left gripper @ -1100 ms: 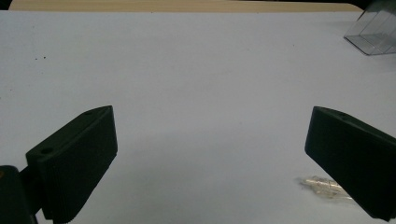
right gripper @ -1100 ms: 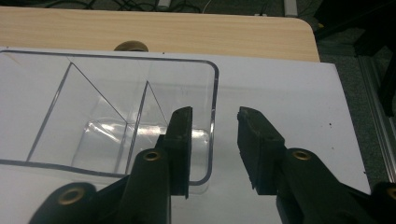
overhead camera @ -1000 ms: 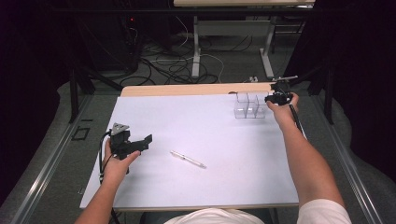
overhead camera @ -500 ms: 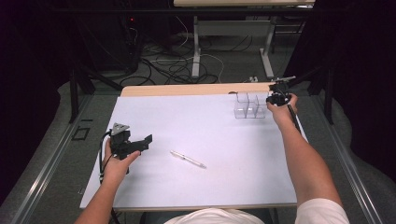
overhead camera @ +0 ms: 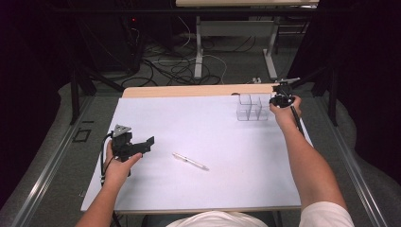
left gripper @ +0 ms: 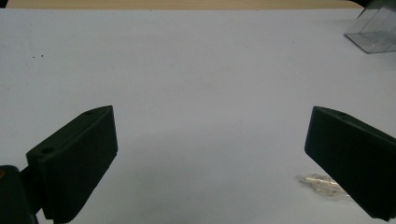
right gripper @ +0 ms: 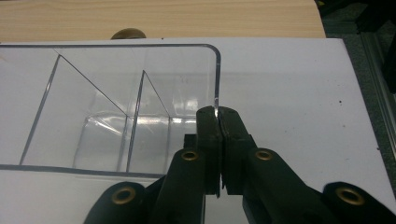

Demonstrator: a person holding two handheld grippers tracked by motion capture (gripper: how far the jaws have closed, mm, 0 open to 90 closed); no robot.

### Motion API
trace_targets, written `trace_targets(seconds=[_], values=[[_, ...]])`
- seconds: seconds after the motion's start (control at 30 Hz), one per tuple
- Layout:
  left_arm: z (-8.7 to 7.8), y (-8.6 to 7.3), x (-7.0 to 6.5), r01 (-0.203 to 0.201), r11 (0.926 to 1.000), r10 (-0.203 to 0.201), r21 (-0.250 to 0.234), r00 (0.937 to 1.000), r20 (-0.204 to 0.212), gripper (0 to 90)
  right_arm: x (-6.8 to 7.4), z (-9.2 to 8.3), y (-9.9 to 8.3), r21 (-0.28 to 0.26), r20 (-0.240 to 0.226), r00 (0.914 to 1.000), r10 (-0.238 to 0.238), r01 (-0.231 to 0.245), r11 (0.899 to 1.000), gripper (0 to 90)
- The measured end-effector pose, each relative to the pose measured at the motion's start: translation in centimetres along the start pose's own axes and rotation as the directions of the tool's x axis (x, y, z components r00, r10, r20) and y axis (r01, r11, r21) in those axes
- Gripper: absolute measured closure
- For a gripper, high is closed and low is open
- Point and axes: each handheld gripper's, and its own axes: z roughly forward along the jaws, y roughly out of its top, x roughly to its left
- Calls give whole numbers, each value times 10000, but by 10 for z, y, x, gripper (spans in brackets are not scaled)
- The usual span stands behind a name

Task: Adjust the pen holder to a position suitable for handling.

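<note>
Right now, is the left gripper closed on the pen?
No: in the left gripper view the left gripper has its jaws wide apart over bare white table, and the pen lies beside one jaw, ungripped.

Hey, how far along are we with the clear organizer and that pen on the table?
Done: the right gripper has just closed on the side wall of the clear plastic divided organizer. In hand: that grip on its rim. Left: the clear pen lies loose on the white table, and the left gripper is open beside it, holding nothing.
</note>
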Motion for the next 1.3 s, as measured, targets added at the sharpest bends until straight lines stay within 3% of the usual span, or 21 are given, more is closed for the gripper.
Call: trace_targets(seconds=[0.23, 0.5, 0.67, 1.17, 1.3], values=[[0, 0, 0, -21, 10000, 21, -2, 10000, 21, 26, 13, -3, -3, 246, -364, 9993, -59, 68, 9997, 883], [0, 0, 0, -63, 10000, 63, 38, 10000, 24, 26, 45, -12, -15, 538, -901, 9957, -210, 259, 9982, 880], [0, 0, 0, -58, 10000, 58, 34, 10000, 23, 26, 56, -17, -23, 550, -1205, 9924, -249, 318, 9980, 877], [1, 0, -1, -36, 10000, 36, 32, 10000, 21, 26, 89, -37, -50, 693, -2407, 9698, -390, 573, 9960, 854], [1, 0, -1, -41, 10000, 41, 28, 10000, 19, 26, 101, -41, -56, 697, -2684, 9613, -629, 845, 9940, 846]])
